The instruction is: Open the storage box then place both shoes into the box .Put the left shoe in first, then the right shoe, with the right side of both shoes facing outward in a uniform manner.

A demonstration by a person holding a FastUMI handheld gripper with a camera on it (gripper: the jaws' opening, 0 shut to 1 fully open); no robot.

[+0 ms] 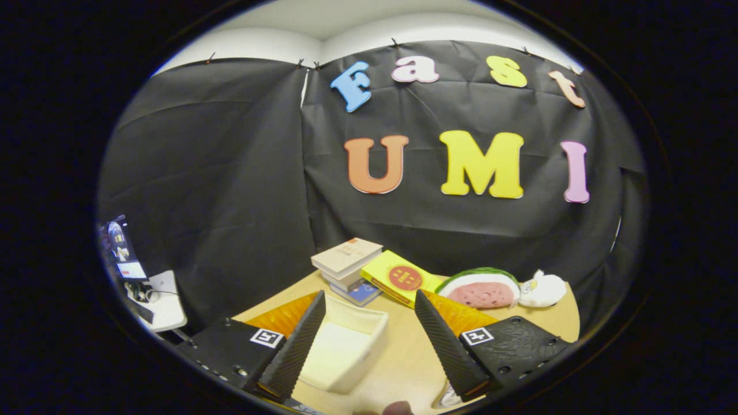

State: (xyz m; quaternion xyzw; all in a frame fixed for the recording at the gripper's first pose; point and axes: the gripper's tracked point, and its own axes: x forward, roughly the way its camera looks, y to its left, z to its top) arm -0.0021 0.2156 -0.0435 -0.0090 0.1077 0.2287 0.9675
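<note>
- The gripper stands wide open above the table, and nothing is held between its two fingers.
- Between the fingers, close to the left one, lies the storage box, a pale open tray with low walls. Its long axis runs from near to far, leaning a little to the right at the far end, and its open side faces up. I see nothing inside it.
- Near the tip of the right finger, at the near edge, a small part of a shoe shows; which way it points I cannot tell.
- The wooden table carries all these things.
- Beyond the fingers, at the far side, a stack of books stands on the left.
- A yellow box leans just right of the stack.
- Further right lies a watermelon plush, and a white plush toy touches its right end.
- Far left, off the table, is a monitor.
</note>
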